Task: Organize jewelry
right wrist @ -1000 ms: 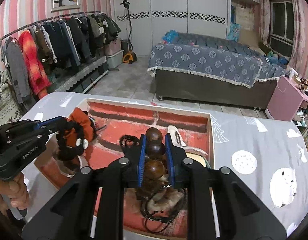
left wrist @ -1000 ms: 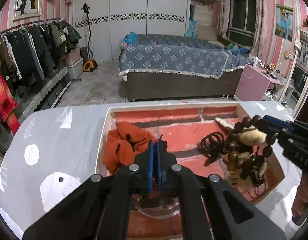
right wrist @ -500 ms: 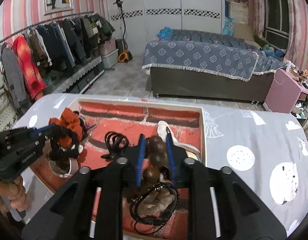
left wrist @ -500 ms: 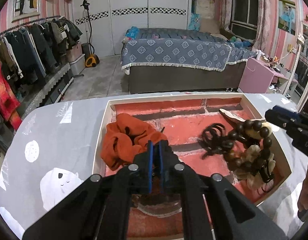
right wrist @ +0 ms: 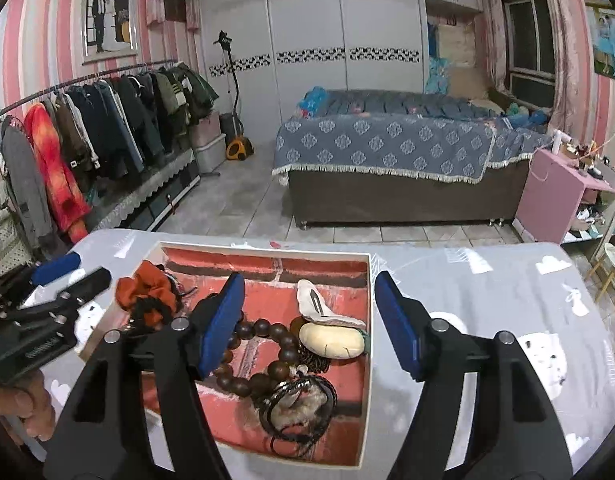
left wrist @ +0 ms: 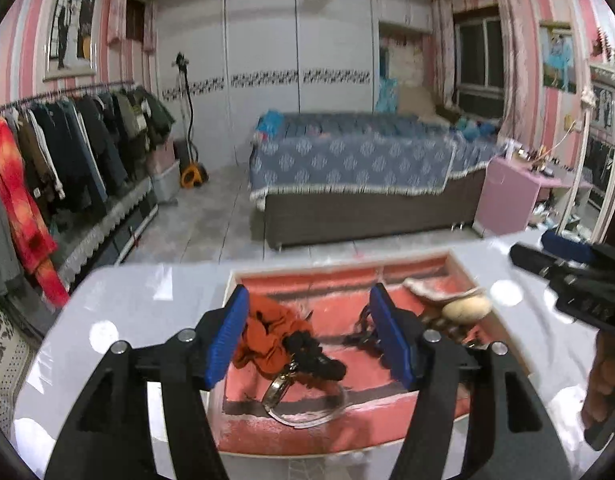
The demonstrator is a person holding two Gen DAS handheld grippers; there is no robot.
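A shallow white-rimmed tray (left wrist: 463, 265) with a red brick-pattern floor sits on the grey table; it also shows in the right wrist view (right wrist: 369, 344). In it lie an orange scrunchie (left wrist: 267, 330), a black scrunchie (left wrist: 313, 354) on a metal bangle (left wrist: 303, 410), a brown wooden bead bracelet (right wrist: 263, 354), a cream stone (right wrist: 331, 340), a white hair clip (right wrist: 317, 300) and black cords (right wrist: 297, 404). My left gripper (left wrist: 307, 336) is open and empty above the tray's near left part. My right gripper (right wrist: 309, 322) is open and empty above the beads.
The table has a grey cloth with white ghost prints (right wrist: 543, 344). Beyond its far edge are a tiled floor, a bed (right wrist: 387, 152), a clothes rack (right wrist: 87, 140) at left and a pink cabinet (right wrist: 555, 196) at right.
Both grippers opened. The right one let go of the wooden bead bracelet, which now lies in the tray. The left one released the black scrunchie onto the bangle. Both pulled back a little.
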